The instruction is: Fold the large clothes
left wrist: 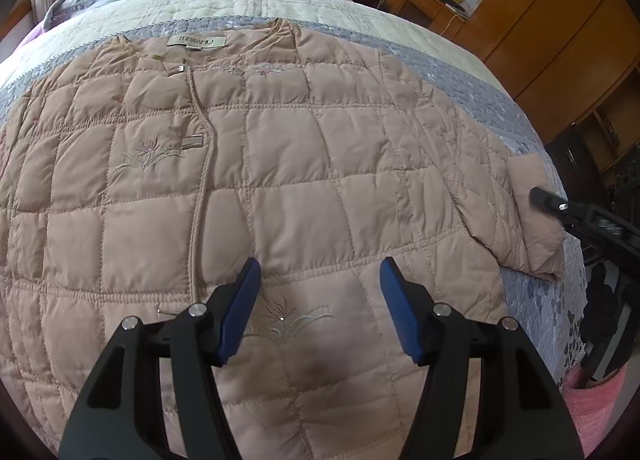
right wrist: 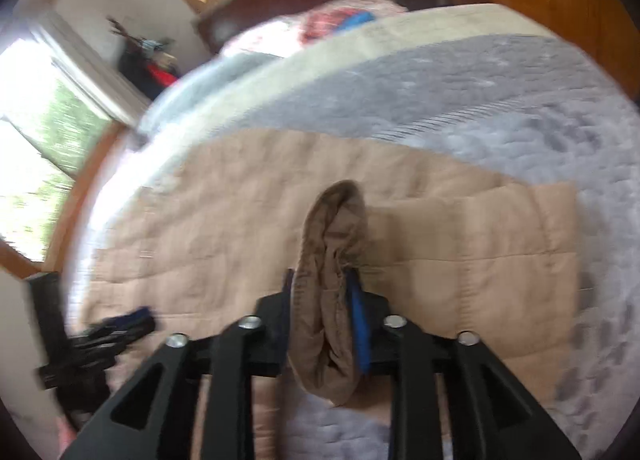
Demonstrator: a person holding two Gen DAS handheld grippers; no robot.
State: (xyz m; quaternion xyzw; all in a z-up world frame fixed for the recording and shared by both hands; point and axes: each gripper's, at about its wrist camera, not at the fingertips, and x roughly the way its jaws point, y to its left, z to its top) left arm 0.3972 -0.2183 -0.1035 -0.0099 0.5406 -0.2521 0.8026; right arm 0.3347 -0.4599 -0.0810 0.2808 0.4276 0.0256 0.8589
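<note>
Beige quilted jacket (left wrist: 280,164): lying flat and front-up on the bed, spreading beneath and beyond the left fingers, collar label at the far end.
Grey-and-cream patterned quilt (left wrist: 500,108): covering the bed, showing past the jacket's far and right edges.
Left gripper (left wrist: 318,308): hovering over the jacket's lower front, pointing steeply down.
Left blue-padded fingers (left wrist: 240,312): standing spread apart, gripping nothing, embroidered flower showing in the gap.
Jacket sleeve (left wrist: 520,212): lying right of the left fingers, reaching to the bed's edge.
Brown ribbed knit cuff (right wrist: 332,280): sitting bunched between the right fingers, rising past their tips.
Right gripper (right wrist: 320,300): pinching that cuff, black finger on one side, blue pad on the other.
Right-wrist view: blurring heavily, jacket body lying beyond the fingertips.
Second gripper in left-wrist view (left wrist: 560,208): sitting at the sleeve's end, jaw state impossible to tell there.
Wooden wardrobe (left wrist: 560,20): standing beyond the bed, far right.
</note>
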